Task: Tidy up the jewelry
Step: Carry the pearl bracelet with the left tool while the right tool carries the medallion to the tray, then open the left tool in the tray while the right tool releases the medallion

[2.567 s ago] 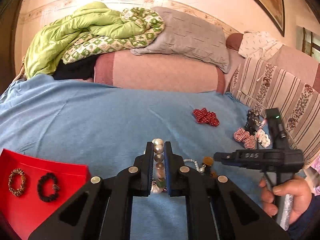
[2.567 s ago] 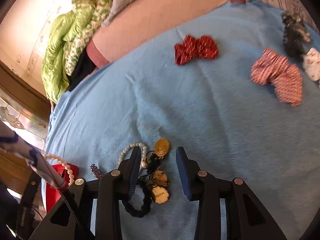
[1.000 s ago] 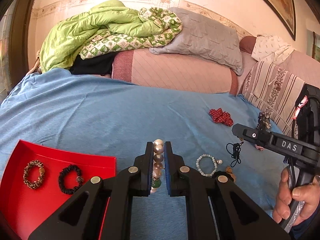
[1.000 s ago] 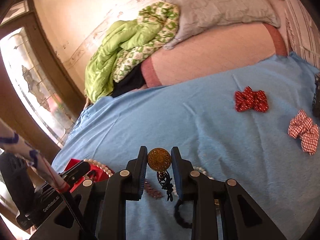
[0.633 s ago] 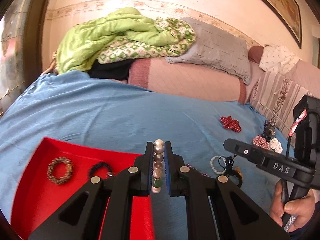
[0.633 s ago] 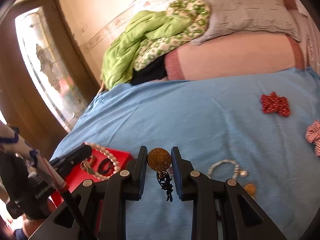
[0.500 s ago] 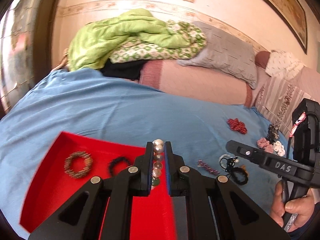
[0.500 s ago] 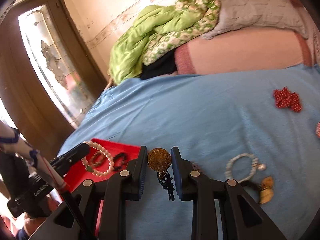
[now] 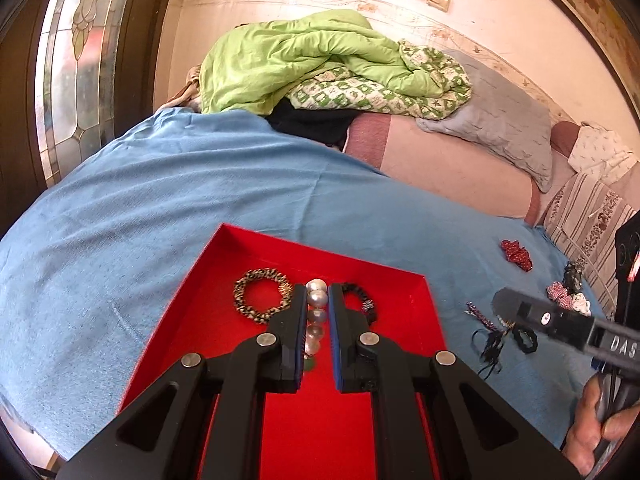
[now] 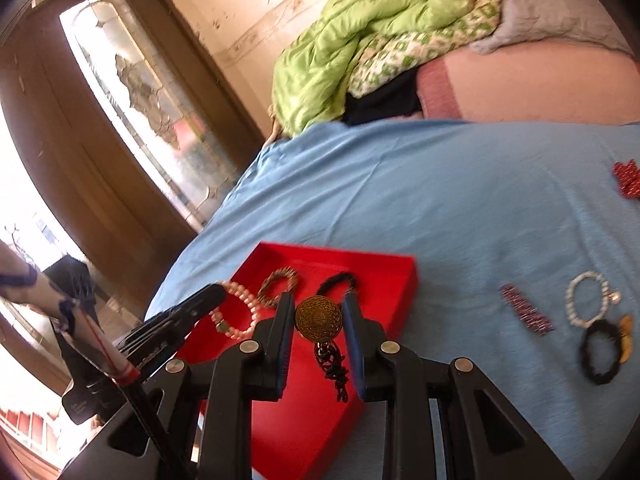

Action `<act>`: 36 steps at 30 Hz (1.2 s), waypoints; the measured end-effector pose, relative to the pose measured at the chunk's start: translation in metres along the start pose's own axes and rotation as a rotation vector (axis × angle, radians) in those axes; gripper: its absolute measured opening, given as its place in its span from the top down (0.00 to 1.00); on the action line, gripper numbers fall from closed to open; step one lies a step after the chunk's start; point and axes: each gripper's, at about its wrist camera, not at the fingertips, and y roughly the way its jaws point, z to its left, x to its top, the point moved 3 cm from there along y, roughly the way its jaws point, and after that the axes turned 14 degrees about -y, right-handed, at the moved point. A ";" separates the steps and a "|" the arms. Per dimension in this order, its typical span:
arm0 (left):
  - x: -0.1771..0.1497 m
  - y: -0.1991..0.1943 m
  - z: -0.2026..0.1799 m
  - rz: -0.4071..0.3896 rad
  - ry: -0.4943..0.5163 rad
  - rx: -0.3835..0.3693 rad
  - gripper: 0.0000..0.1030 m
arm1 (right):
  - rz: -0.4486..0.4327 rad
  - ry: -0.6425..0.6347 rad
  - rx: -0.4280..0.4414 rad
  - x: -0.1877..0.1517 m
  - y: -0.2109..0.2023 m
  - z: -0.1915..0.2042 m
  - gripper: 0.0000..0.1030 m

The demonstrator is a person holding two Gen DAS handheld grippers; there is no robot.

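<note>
Your left gripper [image 9: 317, 312] is clamped on a pearl bracelet [image 9: 316, 300], directly above the red tray [image 9: 224, 240]. Your right gripper [image 10: 318, 328] pinches a brass medallion [image 10: 319, 318], its black cord dangling over the tray's near corner. Beyond, inside the tray, lie a leopard-print scrunchie [image 9: 260, 296] and a black hair tie [image 9: 362, 298].

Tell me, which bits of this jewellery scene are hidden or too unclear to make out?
- Pearl bracelet, left wrist view: the left gripper fingers hide its far sides.
- Black bracelet in the red tray: partly behind a finger.
- Gold medallion, right wrist view: its dark cord's end is blurred.
- Red bow: cut off by the picture edge.
- Small pile far right, left wrist view: too small to identify.
</note>
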 end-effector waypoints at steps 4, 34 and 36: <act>0.002 0.012 0.008 0.036 -0.029 -0.012 0.91 | 0.041 -0.001 0.017 -0.004 0.019 0.011 0.75; -0.007 0.062 0.034 0.191 -0.107 0.106 0.91 | 0.226 0.056 -0.022 -0.015 0.093 -0.009 0.74; -0.008 0.062 0.033 0.191 -0.108 0.109 0.91 | 0.230 0.056 -0.025 -0.014 0.095 -0.010 0.74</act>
